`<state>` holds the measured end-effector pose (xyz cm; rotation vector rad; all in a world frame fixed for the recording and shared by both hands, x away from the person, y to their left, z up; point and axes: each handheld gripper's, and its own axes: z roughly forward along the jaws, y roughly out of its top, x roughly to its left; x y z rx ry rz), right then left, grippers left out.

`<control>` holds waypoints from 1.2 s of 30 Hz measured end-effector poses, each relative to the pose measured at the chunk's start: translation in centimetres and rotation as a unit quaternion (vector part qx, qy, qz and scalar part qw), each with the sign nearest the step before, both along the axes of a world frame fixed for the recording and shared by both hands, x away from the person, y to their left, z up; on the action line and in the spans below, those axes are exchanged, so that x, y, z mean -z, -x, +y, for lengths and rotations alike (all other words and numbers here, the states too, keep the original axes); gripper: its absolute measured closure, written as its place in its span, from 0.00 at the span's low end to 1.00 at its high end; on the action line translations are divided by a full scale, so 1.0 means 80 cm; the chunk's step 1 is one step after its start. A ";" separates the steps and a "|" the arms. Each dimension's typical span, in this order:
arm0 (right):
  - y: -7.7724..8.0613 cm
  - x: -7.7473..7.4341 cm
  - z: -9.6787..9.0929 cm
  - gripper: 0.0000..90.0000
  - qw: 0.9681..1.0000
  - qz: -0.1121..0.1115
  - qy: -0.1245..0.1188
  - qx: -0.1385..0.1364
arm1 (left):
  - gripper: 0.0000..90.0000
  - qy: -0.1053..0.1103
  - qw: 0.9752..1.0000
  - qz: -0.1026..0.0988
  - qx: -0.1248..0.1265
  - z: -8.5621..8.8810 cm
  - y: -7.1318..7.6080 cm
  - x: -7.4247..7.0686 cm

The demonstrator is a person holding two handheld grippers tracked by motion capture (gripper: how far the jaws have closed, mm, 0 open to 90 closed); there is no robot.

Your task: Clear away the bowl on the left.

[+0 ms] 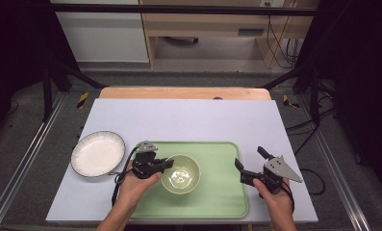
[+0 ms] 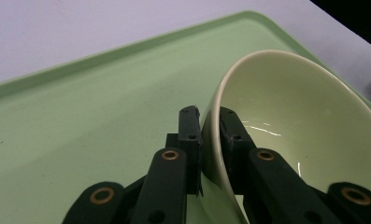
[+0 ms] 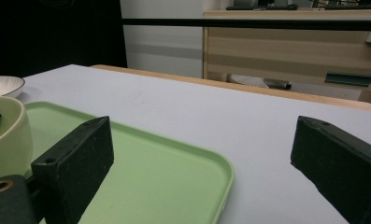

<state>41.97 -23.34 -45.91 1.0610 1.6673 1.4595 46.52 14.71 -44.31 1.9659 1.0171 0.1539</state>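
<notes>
a pale green bowl (image 1: 180, 173) sits on a light green tray (image 1: 217, 192), left of the tray's middle, at the near side of a table covered with a pale lavender sheet (image 1: 188, 118). the left gripper (image 1: 167, 164) holds the bowl by its left rim: in the left gripper view its two black jaws are pinched on the bowl's (image 2: 286, 116) wall, one jaw outside and one inside, and the bowl appears tipped, its opening turned away from the gripper over the tray's (image 2: 80, 121) flat green floor. the person's left hand (image 1: 136, 185) comes in from the bottom edge and wraps that gripper's body.

across the tray, the right gripper (image 1: 248, 162) hovers at the tray's right edge, a grey three-cornered plate on top, held by the right hand (image 1: 274, 198). its jaws stand spread wide with nothing between them; in the right gripper view they frame the tray's (image 3: 174, 172) rounded corner and bare sheet (image 3: 211, 112) beyond, with the bowl (image 3: 5, 135) at the far left.

a white plate with a dark rim (image 1: 98, 154) lies on the sheet just beside the tray's left edge, apart from both grippers. beyond the table's wooden far edge (image 1: 184, 93) stand a grey floor and light wooden furniture (image 1: 212, 24).
</notes>
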 end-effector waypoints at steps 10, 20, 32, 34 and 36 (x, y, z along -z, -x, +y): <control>0.000 0.000 0.000 0.07 1.000 0.000 0.000 -0.001 | 0.90 0.001 1.000 0.003 -0.001 0.001 -0.003 0.002; 0.000 0.001 0.000 0.07 1.000 0.001 0.000 0.000 | 0.90 0.001 1.000 0.008 -0.004 0.000 -0.006 0.007; 0.000 0.001 0.001 0.07 1.000 0.000 0.002 -0.001 | 0.91 -0.019 1.000 0.003 -0.003 -0.001 -0.010 0.012; 0.000 0.001 0.000 0.07 1.000 0.000 0.001 -0.001 | 0.92 -0.019 1.000 0.005 -0.002 0.000 -0.010 0.012; 0.000 0.001 0.000 0.07 1.000 0.002 0.001 -0.001 | 0.92 -0.019 1.000 0.005 -0.001 0.000 -0.011 0.013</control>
